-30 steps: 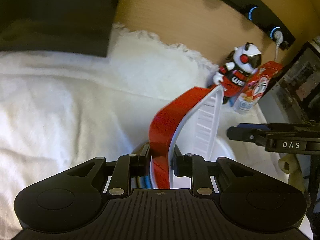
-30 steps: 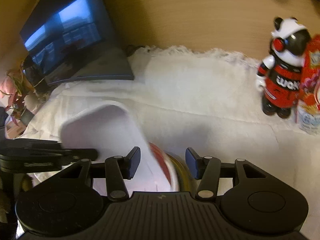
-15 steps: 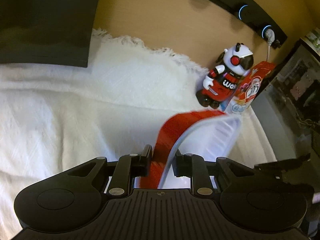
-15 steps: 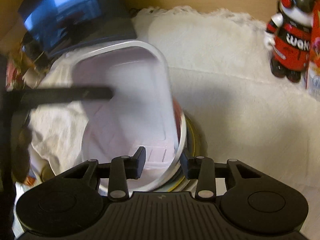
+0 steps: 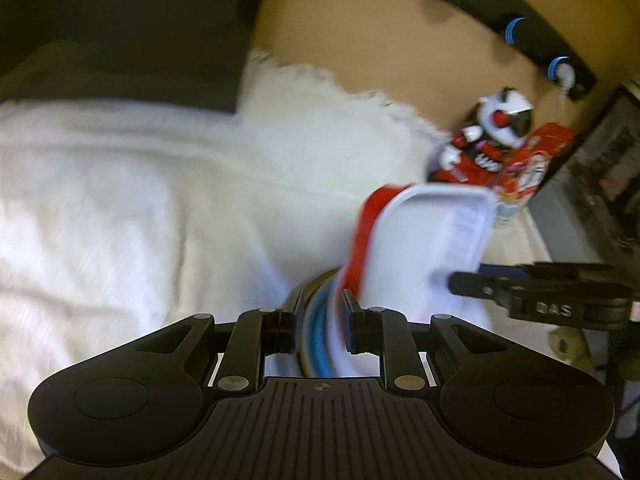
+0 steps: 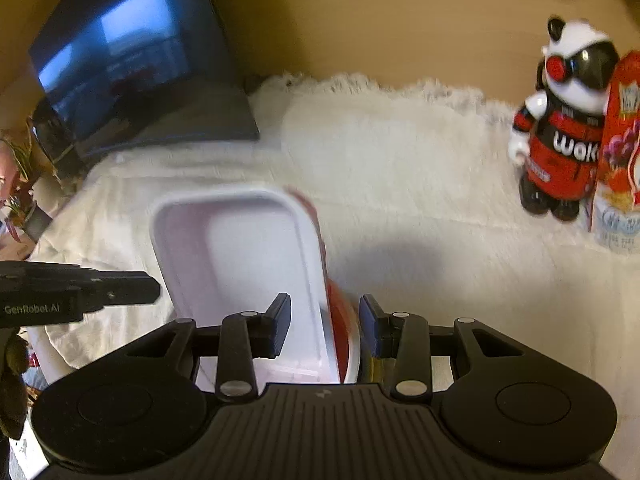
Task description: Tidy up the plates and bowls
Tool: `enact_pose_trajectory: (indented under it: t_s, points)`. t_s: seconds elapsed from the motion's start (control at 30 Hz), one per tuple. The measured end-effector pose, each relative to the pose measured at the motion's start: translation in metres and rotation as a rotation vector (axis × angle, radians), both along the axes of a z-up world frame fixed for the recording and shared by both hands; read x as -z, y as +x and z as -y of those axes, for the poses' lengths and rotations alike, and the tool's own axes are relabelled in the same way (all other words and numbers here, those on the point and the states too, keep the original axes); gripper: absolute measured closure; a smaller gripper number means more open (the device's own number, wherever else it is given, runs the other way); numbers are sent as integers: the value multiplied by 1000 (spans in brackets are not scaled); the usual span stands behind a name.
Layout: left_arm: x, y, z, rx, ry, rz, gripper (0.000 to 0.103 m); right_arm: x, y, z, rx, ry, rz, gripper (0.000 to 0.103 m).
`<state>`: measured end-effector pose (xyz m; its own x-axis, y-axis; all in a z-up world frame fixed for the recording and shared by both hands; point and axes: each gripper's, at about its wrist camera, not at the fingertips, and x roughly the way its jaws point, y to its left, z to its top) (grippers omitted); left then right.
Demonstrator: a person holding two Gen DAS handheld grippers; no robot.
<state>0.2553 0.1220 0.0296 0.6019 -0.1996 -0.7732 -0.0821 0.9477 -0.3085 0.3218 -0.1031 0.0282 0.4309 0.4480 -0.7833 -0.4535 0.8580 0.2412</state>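
A rectangular dish (image 5: pixel 420 248), red outside and white inside, stands tilted over the white cloth (image 5: pixel 120 208). My left gripper (image 5: pixel 322 320) is shut on a stack of rims: the dish's near edge and round plates with blue and dark edges (image 5: pixel 316 332) beneath it. In the right wrist view the same dish (image 6: pixel 240 264) is between the fingers of my right gripper (image 6: pixel 324 320), whose jaws stand apart around its edge and a red bowl rim (image 6: pixel 344 332). Each gripper's tip shows in the other's view.
A panda robot toy (image 6: pixel 560 136) and a red snack box (image 6: pixel 620 152) stand at the back right of the cloth. An open laptop (image 6: pixel 132 64) sits at the back left. A wooden wall with a black strip (image 5: pixel 500 20) runs behind.
The dish swung from lying flatter over the stack to standing more upright. The left gripper now also has the round plate rims between its fingers. The right gripper pulled back and rose slightly.
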Motion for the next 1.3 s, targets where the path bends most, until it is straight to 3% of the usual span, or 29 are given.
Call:
enact_pose_trajectory:
  t_s: [0.07,0.13,0.37,0.47,0.67,0.9,1.07,1.3]
  points:
    - [11,1,-5,11,-36,-29,81,4,-8,0,13,-15,-15,67]
    - [19,7,-6,39,-70,-49,82,10,-16,3,37,-12,-39,77]
    - [36,26,0,155,-67,-76,85,18,-38,3,150,2,-87,77]
    - [39,25,-2,163,-77,-76,85,21,-45,2,184,1,-98,77]
    - [31,3,-15,118,-94,10,84,20,-50,-1,213,3,-75,77]
    - [12,-62,-7,-40,-30,164,84,12,-86,14,222,65,17,70]
    - [2,-135,22,-120,-93,222,84,6,-135,36,203,146,43,67]
    - [-10,-233,105,-123,82,291,86,6,-231,58,124,125,166,51]
